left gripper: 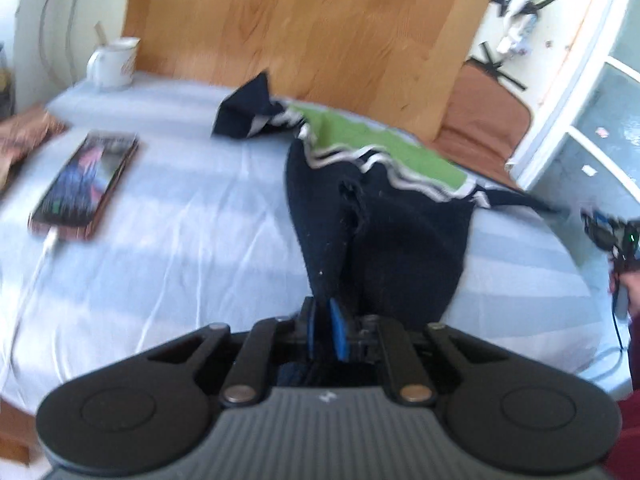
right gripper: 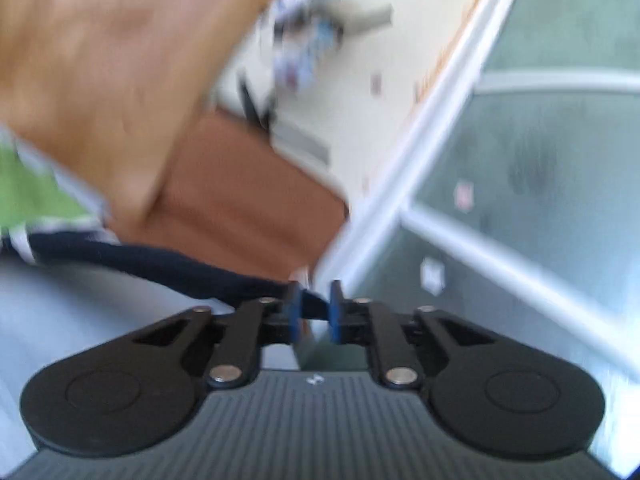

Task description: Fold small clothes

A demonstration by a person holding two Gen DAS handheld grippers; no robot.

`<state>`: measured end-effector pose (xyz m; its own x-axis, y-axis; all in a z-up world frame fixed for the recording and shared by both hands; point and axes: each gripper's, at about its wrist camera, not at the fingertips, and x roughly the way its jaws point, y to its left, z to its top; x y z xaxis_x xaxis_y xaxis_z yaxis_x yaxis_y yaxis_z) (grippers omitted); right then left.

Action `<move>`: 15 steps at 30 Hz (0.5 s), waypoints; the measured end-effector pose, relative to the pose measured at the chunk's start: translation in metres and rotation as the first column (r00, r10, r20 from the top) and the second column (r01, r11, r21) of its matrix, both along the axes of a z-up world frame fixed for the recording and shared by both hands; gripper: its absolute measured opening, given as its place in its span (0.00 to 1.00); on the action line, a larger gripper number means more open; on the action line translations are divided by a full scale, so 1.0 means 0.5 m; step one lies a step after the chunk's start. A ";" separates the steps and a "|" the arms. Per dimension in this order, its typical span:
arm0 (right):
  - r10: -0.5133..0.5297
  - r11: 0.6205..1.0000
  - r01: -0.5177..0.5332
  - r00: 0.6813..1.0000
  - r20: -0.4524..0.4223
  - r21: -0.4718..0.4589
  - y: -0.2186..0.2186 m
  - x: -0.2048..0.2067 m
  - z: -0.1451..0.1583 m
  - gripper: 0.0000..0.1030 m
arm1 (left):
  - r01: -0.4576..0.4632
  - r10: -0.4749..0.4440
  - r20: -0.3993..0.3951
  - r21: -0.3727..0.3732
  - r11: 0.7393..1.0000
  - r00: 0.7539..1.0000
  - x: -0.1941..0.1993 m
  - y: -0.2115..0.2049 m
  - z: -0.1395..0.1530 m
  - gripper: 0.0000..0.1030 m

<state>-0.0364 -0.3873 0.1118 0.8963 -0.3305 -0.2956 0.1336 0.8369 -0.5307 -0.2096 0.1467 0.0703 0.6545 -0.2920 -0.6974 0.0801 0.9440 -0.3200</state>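
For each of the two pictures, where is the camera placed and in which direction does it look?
Left wrist view: sits on the left gripper, looks down across the bed sheet at the dark garment it pinches; a hand shows at the right edge.
Right wrist view: sits on the right gripper, looks nearly level, tilted, toward the window frame; dark cloth lies between its pads; no body shows.
Shared: the same garment, wooden headboard, brown pillow.

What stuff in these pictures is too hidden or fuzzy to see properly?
- Left wrist view: what sort of clothing the dark navy, green and white-striped garment is; it lies bunched up.
- Left wrist view: the print on the white ceramic mug; blurred and small.
- Left wrist view: the smartphone screen's contents; smeared.
- Right wrist view: whether the right gripper truly pinches the navy fabric between its jaws; motion blur.
- Right wrist view: the objects on the cream wall; blurred.
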 end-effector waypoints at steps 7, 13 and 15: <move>0.364 0.768 -0.276 0.931 -0.039 0.579 0.090 -0.054 0.011 0.51 | -0.077 0.076 -0.037 -0.033 0.996 0.996 0.030 0.039 -0.031 0.10; 0.723 0.469 -0.493 0.691 0.001 0.733 0.406 -0.025 0.034 0.72 | -0.097 0.096 -0.018 -0.071 0.993 0.995 0.021 0.048 -0.059 0.13; 0.806 0.410 -0.548 0.592 -0.007 0.729 0.516 -0.021 0.032 0.80 | -0.098 0.098 -0.011 -0.091 0.991 0.995 0.020 0.051 -0.063 0.13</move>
<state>-0.0467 -0.1291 0.1280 0.5375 0.7133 -0.4498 -0.6930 0.6776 0.2464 -0.1997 0.1720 0.0386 0.6784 -0.2897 -0.6752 -0.0138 0.9138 -0.4059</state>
